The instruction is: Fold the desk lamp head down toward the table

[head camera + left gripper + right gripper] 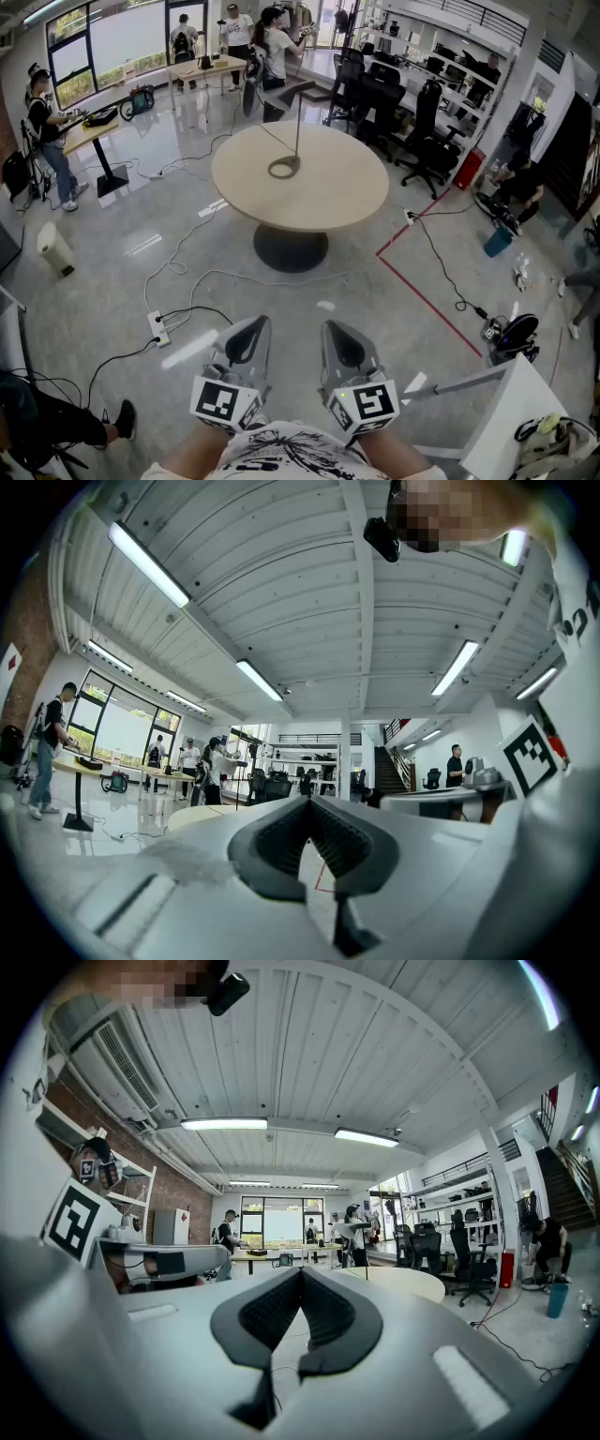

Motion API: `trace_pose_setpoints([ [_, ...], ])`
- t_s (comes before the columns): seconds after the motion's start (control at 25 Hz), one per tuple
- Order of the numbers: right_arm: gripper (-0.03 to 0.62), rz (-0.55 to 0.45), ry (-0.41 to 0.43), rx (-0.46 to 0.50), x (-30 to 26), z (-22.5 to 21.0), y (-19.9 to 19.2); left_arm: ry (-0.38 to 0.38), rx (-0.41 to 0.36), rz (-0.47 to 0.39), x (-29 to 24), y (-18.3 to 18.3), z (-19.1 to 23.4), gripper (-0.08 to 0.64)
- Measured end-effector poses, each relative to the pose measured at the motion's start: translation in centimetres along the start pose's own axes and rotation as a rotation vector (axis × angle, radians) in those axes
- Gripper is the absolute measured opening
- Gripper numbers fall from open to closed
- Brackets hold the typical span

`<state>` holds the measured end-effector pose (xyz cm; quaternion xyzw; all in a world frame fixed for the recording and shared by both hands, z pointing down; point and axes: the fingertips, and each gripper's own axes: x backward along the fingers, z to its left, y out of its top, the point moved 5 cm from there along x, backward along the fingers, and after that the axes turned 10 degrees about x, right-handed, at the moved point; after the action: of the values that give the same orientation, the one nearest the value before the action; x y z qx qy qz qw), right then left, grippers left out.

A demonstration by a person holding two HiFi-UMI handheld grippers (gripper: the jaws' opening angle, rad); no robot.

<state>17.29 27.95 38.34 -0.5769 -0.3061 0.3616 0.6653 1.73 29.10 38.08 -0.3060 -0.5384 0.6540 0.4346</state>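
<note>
**Both grippers shut, far short of the lamp**

The desk lamp [297, 122] stands upright near the middle of the round worktop [337, 202], its head [289, 92] raised above the far edge. The left gripper [255, 324] and the right gripper [336, 328] are held side by side over the floor, well apart from the worktop, each with its jaw tips together on nothing.

Open-plan office, part lab. Polished grey floor [141, 216] strewn with cables [437, 265] and a power strip [157, 327]. Round desk [328, 202] mid-room. Black office chairs [427, 131] along stocked shelves [412, 37]. People at work desks [202, 66] by big windows [122, 37]. Strip lights [148, 562] overhead.
</note>
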Motion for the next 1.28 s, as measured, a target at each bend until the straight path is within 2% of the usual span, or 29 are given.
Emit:
trace_pose_setpoints([
  [0.36,0.008,0.014,-0.001,0.008,0.1,0.1,0.2,0.005,0.016,0.001,-0.1,0.3,0.3,0.006],
  [0.64,0.009,0.025,-0.042,-0.029,-0.1,0.0,-0.5,-0.004,0.027,0.011,-0.1,-0.3,1.0,0.006],
  [0.8,0.008,0.039,-0.059,-0.062,-1.5,0.5,-1.5,-0.005,0.040,0.018,0.0,-0.7,2.9,0.006],
  [1.04,0.009,0.066,-0.036,-0.097,-4.4,1.7,-1.4,-0.013,0.056,0.024,-0.6,0.0,6.1,0.006],
  [1.2,0.008,0.088,-0.015,-0.164,-6.6,1.4,-1.7,-0.023,0.069,0.030,-1.7,0.2,7.6,0.006],
  [1.28,0.008,0.096,-0.009,-0.155,-7.9,1.1,-2.3,-0.019,0.070,0.030,-2.4,-0.1,8.6,0.006],
])
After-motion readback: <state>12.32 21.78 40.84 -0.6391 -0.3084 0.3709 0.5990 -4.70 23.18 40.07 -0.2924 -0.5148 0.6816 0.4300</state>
